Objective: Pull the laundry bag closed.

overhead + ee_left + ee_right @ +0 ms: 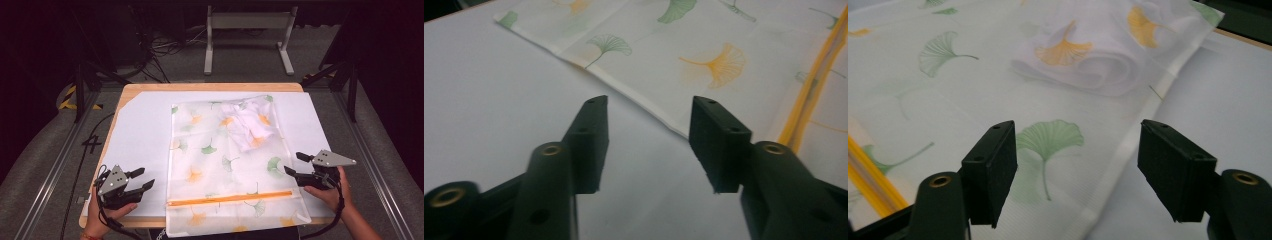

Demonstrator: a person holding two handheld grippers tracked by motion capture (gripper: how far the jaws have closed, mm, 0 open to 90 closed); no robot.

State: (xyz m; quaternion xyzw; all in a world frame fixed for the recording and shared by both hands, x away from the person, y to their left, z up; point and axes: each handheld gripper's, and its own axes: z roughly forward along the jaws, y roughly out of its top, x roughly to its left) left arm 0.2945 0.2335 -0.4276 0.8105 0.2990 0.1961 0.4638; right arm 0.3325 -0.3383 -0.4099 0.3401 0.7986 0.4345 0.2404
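Beyond the counter (pixel 210 87), on grey carpet (pixel 240 62): a white stand (pixel 248 30) and loose cables (pixel 165 47). Left of the counter, a black cable (pixel 82 160) and yellow-black tape (pixel 67 100). Along both sides, metal rails (pixel 55 170).

Two black hand-held tools, each with a pair of blocky, screw-holed fingers: the left tool (pixel 141 178) and right tool (pixel 296 164) carry grey three-cornered plates on top, brass-ringed bolt holes behind the pads, and black cables trailing back past the wrists.
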